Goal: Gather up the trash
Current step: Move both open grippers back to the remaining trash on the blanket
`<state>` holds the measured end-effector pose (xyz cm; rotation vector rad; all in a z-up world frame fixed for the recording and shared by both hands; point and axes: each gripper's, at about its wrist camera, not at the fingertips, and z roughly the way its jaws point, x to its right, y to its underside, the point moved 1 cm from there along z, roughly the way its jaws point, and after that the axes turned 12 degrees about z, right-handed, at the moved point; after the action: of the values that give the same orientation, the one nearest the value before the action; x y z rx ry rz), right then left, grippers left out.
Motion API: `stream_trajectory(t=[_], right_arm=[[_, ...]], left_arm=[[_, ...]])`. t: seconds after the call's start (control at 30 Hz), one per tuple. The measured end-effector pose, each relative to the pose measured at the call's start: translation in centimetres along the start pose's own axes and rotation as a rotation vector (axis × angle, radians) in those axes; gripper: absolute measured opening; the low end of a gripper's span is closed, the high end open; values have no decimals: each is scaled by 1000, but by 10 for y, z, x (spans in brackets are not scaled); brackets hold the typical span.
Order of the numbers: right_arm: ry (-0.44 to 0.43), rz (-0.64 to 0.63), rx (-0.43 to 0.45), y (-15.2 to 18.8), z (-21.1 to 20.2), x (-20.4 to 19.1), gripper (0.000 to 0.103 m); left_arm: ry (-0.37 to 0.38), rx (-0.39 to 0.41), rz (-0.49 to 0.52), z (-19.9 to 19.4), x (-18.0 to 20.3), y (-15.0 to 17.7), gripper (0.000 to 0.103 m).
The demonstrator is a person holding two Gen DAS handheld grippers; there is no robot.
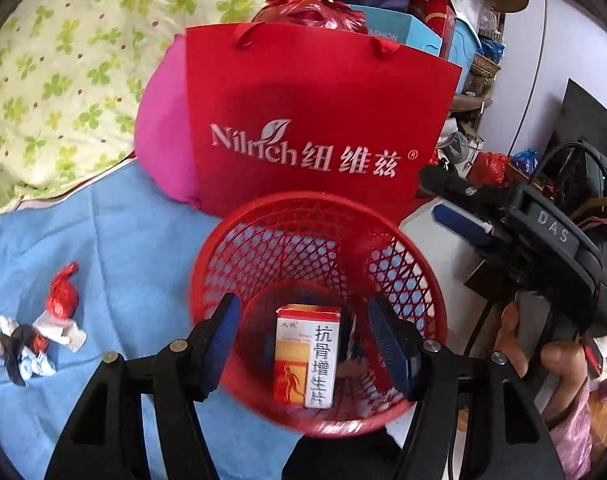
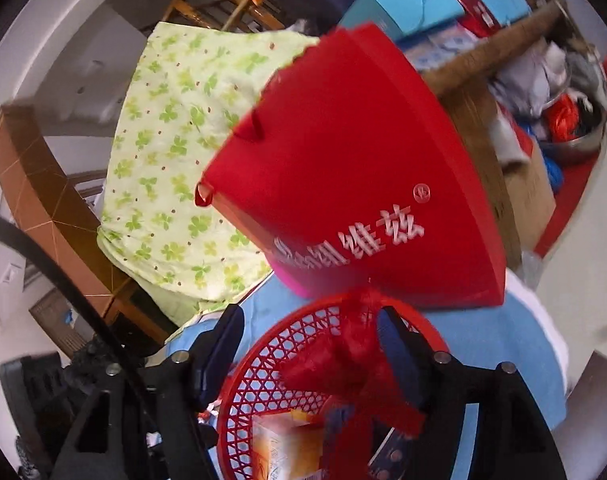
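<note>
Trash is going into the red mesh basket, which stands on the blue cloth in front of a red Nilrich paper bag; an orange-and-white medicine box already lies on its floor, with something dark beside it that I cannot make out. More waits on the cloth to the basket's left — a red crumpled wrapper and, just beside it, a small heap of crushed paper and dark scraps.

The right gripper hangs over the basket's rim with a red crinkled plastic scrap blurred between its fingers; the jaws stand apart and do not seem to press on it, so I judge this to be the drop — the piece let go above the basket. The left gripper hovers over the basket's mouth, jaws parted and empty; the box seen between them lies well below.

Next, as I read it, one gripper must swing left to the heap, come down on the red wrapper, close on it and carry it back over the rim.
</note>
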<state>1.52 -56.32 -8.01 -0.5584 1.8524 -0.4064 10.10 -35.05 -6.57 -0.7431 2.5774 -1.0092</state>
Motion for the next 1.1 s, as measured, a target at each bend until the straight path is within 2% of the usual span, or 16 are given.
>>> stream_trajectory(t=[0.13, 0.23, 0.4, 0.6, 0.77, 1.1], right_arm=[[-26, -52, 46, 10, -22, -4, 73], [-64, -69, 63, 18, -40, -15, 73], [-132, -129, 71, 37, -55, -58, 73], [-229, -235, 37, 67, -63, -119, 73], [-276, -304, -20, 95, -58, -157, 73], [-301, -403, -100, 139, -41, -200, 73]], left_arm=[[-130, 5, 16, -26, -12, 15, 68], [-258, 34, 26, -60, -19, 28, 71], [-413, 58, 8, -105, -36, 43, 72], [-546, 76, -22, -147, -57, 64, 72], [-591, 89, -78, -175, -72, 86, 72], [-619, 89, -155, -193, -99, 116, 72]])
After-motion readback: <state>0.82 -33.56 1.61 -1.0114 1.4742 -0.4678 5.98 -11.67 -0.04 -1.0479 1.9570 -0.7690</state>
